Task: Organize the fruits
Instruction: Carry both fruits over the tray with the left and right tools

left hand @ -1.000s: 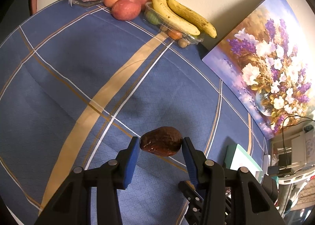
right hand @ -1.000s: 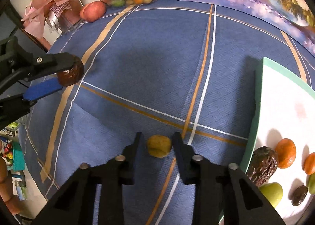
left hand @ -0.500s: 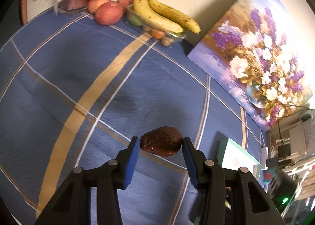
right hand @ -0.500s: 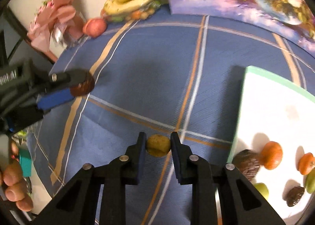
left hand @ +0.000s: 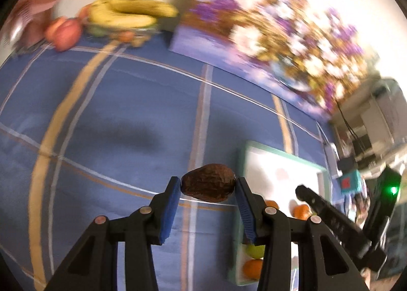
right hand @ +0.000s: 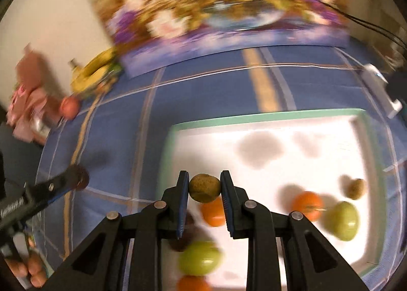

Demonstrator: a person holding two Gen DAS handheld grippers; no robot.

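Note:
My left gripper [left hand: 208, 186] is shut on a dark brown wrinkled fruit [left hand: 208, 186] and holds it above the blue tablecloth, just left of the white tray with a green rim [left hand: 281, 155]. My right gripper [right hand: 204, 188] is shut on a small yellow-brown fruit [right hand: 204, 187] and holds it over the near left part of the tray [right hand: 254, 118]. Oranges [right hand: 306, 205], green fruits [right hand: 343, 219] and a small brown fruit [right hand: 356, 188] lie in the tray. The left gripper shows at the left of the right wrist view [right hand: 78, 179].
Bananas [left hand: 127, 15] on a clear box and red apples [left hand: 66, 34] stand at the back left by the wall. A flower painting [left hand: 267, 26] leans on the wall. A pink wrapped gift [right hand: 28, 102] is at the far left.
Both grippers have swung right toward the tray with their fruits. The right gripper closed on the yellow-brown fruit, lifted it off the cloth and now holds it over the tray.

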